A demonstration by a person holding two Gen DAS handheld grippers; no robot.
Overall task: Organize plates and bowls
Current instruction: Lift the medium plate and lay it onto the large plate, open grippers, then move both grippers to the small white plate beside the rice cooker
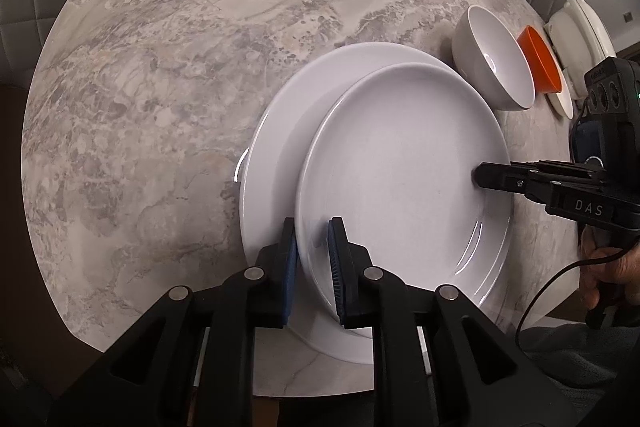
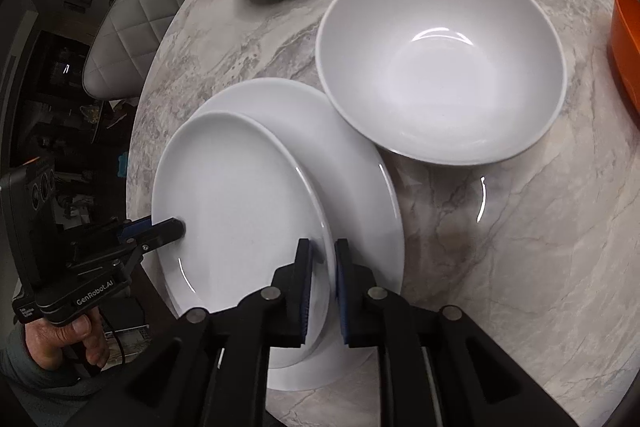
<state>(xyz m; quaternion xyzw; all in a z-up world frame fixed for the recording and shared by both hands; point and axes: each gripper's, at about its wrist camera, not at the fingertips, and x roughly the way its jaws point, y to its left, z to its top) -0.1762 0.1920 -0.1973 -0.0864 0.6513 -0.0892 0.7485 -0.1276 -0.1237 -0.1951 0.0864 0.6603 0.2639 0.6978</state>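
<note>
1. While we have the upper plate (image 1: 404,183) sitting off-centre on the lower plate (image 1: 280,131), its edge overhangs toward us, so it could slide or tip if we let go unevenly.
2. Our left gripper (image 1: 313,259) straddles the upper plate's near rim, jaws narrow; the rim sits between the blue pads (image 1: 334,267), but a thin gap seems to show, so we judge the hold loose at best.
3. Our right gripper (image 2: 322,287) straddles the opposite rim the same way, jaws nearly closed, with the rim between them and the contact looking slack.
4. If one side frees before the other, the plate may scrape or clatter onto the lower plate.
5. Pulling the fingers out sideways could drag the plate toward the white bowl (image 2: 440,67), which stands just beside the stack and seems to overlap its rim.
6. Both grippers point steeply down at the marble table (image 1: 160,87), each held from below by a hand (image 2: 60,339), facing each other across the plate.
</note>
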